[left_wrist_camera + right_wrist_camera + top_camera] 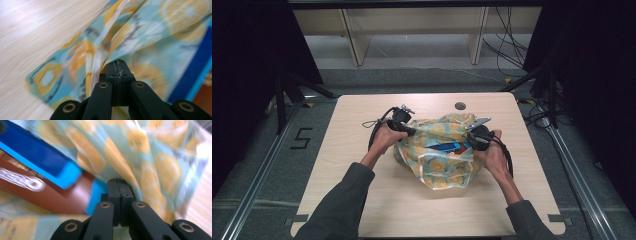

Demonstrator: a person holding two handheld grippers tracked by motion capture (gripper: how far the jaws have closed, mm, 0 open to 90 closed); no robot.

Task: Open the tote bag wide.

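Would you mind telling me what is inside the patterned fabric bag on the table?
Through the mouth of the bag a blue packet and a brown packet show. The cloth covers the rest of them and anything deeper.

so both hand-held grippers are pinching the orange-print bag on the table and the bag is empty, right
Not empty. The high view shows a blue packet inside the bag. The left hand-held gripper and right hand-held gripper do pinch its fabric on the table.

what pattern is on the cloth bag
Orange citrus slices on the pale teal cloth bag, clearest in the left gripper view.
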